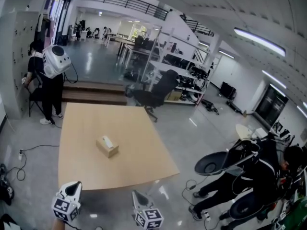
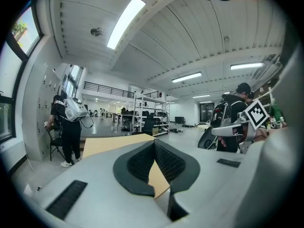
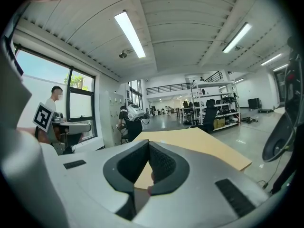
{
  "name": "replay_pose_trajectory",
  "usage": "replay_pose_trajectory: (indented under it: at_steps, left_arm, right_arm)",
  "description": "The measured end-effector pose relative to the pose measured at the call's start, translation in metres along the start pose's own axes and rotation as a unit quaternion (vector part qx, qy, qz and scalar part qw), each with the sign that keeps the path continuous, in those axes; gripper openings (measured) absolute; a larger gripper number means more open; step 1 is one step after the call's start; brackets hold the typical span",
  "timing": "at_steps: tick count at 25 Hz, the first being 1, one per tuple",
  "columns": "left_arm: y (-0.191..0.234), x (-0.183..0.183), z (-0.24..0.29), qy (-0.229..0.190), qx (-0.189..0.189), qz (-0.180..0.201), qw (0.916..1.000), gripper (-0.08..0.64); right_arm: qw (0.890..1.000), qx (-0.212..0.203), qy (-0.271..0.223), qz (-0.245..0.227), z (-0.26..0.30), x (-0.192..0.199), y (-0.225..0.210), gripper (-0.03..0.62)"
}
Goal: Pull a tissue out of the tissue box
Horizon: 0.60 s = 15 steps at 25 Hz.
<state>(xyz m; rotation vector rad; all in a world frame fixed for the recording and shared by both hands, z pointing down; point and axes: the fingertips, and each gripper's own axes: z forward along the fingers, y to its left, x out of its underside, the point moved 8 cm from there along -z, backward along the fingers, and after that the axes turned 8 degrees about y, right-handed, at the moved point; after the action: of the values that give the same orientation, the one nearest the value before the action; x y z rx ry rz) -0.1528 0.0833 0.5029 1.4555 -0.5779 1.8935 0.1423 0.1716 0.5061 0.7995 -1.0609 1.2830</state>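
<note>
A tan tissue box (image 1: pixel 107 146) with a white tissue showing in its top slot sits near the middle of the light wooden table (image 1: pixel 86 123). Both grippers hover off the table's near edge, well short of the box. My left gripper (image 1: pixel 73 188) is at the bottom left, and in its own view the left gripper (image 2: pixel 154 143) has its dark pads meeting at the tips, with nothing between them. My right gripper (image 1: pixel 138 196) is shut and empty too, as the right gripper (image 3: pixel 148 144) shows in its own view. Neither gripper view shows the box.
A person with a white backpack (image 1: pixel 52 75) stands by the wall at the far left. A black office chair (image 1: pixel 156 94) stands beyond the table's far corner. Another person with black bags (image 1: pixel 256 174) is at the right. Cables (image 1: pixel 21 157) lie on the floor left of the table.
</note>
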Motion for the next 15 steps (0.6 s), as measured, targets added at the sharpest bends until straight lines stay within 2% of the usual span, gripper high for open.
replay_pose_trajectory:
  at_steps: [9, 15]
  left_arm:
    - [0.036, -0.014, 0.036, 0.003, -0.001, -0.002, 1.0000, 0.008]
    - [0.061, -0.018, 0.054, 0.000, -0.001, -0.003, 1.0000, 0.008]
  right_arm:
    - [1.000, -0.015, -0.006, -0.001, 0.055, -0.018, -0.008, 0.011]
    - [1.000, -0.009, -0.004, -0.001, 0.080, -0.028, -0.008, 0.011]
